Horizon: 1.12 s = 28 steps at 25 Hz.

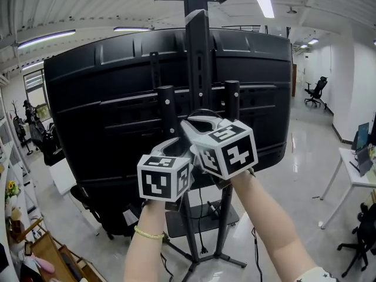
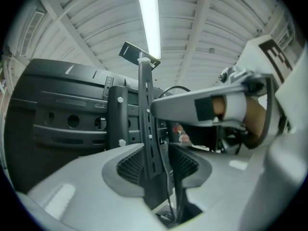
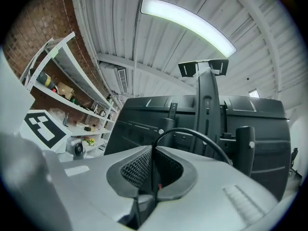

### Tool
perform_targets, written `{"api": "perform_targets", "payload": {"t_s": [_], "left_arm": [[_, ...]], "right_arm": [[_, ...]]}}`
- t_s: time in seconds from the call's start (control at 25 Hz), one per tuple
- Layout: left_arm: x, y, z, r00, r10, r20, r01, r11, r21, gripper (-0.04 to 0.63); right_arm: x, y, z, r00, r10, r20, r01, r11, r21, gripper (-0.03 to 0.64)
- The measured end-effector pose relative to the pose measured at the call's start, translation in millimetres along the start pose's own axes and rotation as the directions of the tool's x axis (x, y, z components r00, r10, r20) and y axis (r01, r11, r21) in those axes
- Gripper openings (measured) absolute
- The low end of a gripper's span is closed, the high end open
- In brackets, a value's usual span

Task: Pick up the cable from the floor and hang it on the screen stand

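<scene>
The screen stand's black column (image 1: pixel 198 57) rises behind the big black screen (image 1: pixel 100 104), and both grippers are held up against it. My right gripper (image 1: pixel 197 123) is shut on the thin black cable (image 3: pixel 202 139), which arcs out of the jaw tips toward the column (image 3: pixel 208 109). In its own view the right gripper (image 3: pixel 153 150) shows the cable pinched between the ribbed pads. My left gripper (image 2: pixel 156 154) stands open, just below and left of the right one. The column (image 2: pixel 147 119) shows through its gap, and a strand of the cable (image 2: pixel 169 182) hangs between the pads with neither pressing on it.
The stand's base plate and legs (image 1: pixel 202 216) sit on the glossy floor below my arms. A white desk (image 1: pixel 355 175) is at the right and an office chair (image 1: pixel 317 90) farther back. Shelves with small items (image 3: pixel 62 90) line the left wall.
</scene>
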<state>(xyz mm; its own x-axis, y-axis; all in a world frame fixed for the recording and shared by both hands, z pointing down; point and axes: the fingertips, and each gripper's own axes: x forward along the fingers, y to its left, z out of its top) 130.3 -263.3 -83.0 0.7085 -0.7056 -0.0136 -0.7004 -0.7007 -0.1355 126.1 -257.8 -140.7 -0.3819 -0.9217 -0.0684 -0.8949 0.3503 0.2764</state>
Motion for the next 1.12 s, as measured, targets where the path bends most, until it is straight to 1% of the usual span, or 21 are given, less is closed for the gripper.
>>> {"api": "perform_targets", "payload": {"t_s": [0.08,0.2,0.32,0.44,0.56,0.68,0.76,0.8,0.88,0.96,1.04,1.12], "left_arm": [[5,6,10,1.0,0.0,0.01,0.0,1.0,0.011,0.154],[12,27,28,0.998,0.047,0.039,-0.048,0.999,0.023,0.149],[16,48,43,0.995,0.079,0.061,-0.082,0.996,0.036,0.073],[21,57,49,0.997,0.057,0.055,-0.06,0.997,0.051,0.02],[24,65,54,0.998,0.033,0.059,-0.036,0.998,0.05,0.018],[24,78,61,0.998,0.028,0.053,-0.031,0.998,0.054,0.017],[23,87,68,0.999,0.028,0.043,-0.03,0.998,0.06,0.017],[22,94,73,0.998,0.043,0.045,-0.046,0.997,0.064,0.017],[16,113,84,0.992,0.105,0.064,-0.11,0.991,0.075,0.018],[9,132,94,0.986,0.147,0.085,-0.153,0.986,0.068,0.018],[5,147,103,0.982,0.161,0.099,-0.167,0.985,0.054,0.018],[6,155,110,0.982,0.166,0.094,-0.172,0.983,0.056,0.018]], "right_arm": [[9,1,16,0.999,0.033,0.01,-0.033,0.999,0.001,0.021],[21,5,36,0.997,0.075,0.029,-0.075,0.997,0.008,0.021],[29,7,46,0.995,0.094,0.044,-0.094,0.996,0.002,0.021],[38,4,51,0.993,0.097,0.06,-0.097,0.995,0.004,0.023],[47,-1,55,0.994,0.083,0.074,-0.083,0.997,0.003,0.031],[51,-6,57,0.995,0.064,0.079,-0.062,0.998,-0.03,0.058],[51,-7,57,0.994,0.079,0.078,-0.076,0.996,-0.039,0.063],[51,-7,57,0.993,0.093,0.078,-0.091,0.995,-0.035,0.064],[48,-10,56,0.991,0.108,0.084,-0.107,0.994,-0.018,0.067],[47,-21,55,0.994,0.075,0.085,-0.074,0.997,-0.015,0.067],[49,-36,55,0.996,0.019,0.082,-0.016,1.0,-0.027,0.06],[54,-48,58,0.996,-0.017,0.082,0.02,0.999,-0.028,0.049]]}}
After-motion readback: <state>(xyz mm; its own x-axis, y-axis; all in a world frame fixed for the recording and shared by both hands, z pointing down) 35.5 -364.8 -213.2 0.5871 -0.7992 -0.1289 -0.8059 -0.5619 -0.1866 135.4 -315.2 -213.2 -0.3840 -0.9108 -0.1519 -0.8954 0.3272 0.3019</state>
